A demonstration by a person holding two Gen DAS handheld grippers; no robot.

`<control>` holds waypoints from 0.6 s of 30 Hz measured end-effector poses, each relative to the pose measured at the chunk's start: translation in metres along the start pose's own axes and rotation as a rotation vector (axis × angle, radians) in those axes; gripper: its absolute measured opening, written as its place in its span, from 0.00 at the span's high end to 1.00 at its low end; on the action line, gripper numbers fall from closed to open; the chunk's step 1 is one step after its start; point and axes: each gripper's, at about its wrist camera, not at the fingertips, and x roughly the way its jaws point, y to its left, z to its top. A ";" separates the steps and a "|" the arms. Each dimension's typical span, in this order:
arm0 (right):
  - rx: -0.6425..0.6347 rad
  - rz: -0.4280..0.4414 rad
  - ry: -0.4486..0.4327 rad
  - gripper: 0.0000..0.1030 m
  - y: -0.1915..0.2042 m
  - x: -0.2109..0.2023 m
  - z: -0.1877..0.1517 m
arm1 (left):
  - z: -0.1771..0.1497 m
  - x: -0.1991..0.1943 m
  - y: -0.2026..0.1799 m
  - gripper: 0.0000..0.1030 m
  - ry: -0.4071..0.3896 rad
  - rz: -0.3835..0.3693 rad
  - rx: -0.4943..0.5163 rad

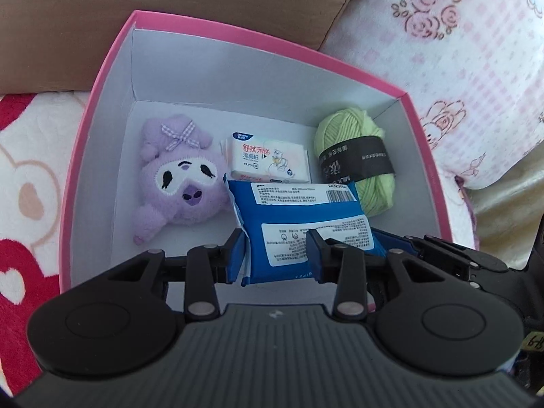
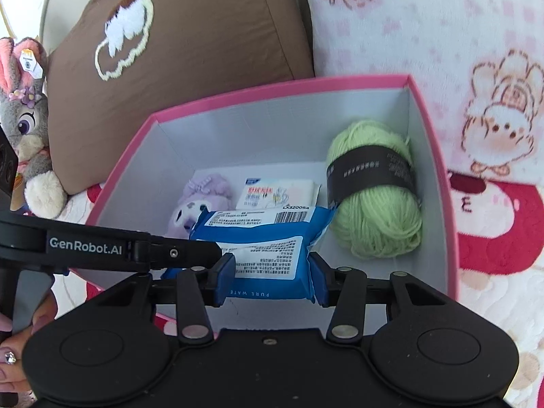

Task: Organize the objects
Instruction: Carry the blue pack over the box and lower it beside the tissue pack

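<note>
A blue wet-wipes pack [image 1: 299, 224] [image 2: 268, 241] is held over the near part of a pink box [image 1: 102, 78] [image 2: 438, 156] with a white inside. Both grippers are shut on it: my left gripper [image 1: 277, 255] on one part, my right gripper [image 2: 272, 272] on its near edge. On the box floor lie a purple plush toy [image 1: 180, 180] [image 2: 200, 200], a small white tissue pack [image 1: 268, 161] [image 2: 277, 193] and a green yarn ball [image 1: 357, 159] [image 2: 374, 190] with a black band. The left gripper's body shows at the left of the right wrist view [image 2: 102, 244].
The box sits on a red and white blanket [image 1: 27, 183] [image 2: 493, 238]. A brown pillow [image 2: 190, 40] and a pink floral cushion [image 1: 459, 51] [image 2: 442, 17] lie behind it. A grey bunny plush [image 2: 27, 125] sits at far left.
</note>
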 end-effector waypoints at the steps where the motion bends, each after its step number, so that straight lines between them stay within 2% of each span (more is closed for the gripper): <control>1: 0.005 0.002 0.007 0.50 0.000 0.001 -0.001 | -0.001 0.001 0.000 0.63 -0.002 0.007 0.004; 18: 0.049 -0.055 0.047 0.50 0.005 0.016 -0.013 | -0.004 0.020 0.014 0.63 0.037 -0.036 -0.066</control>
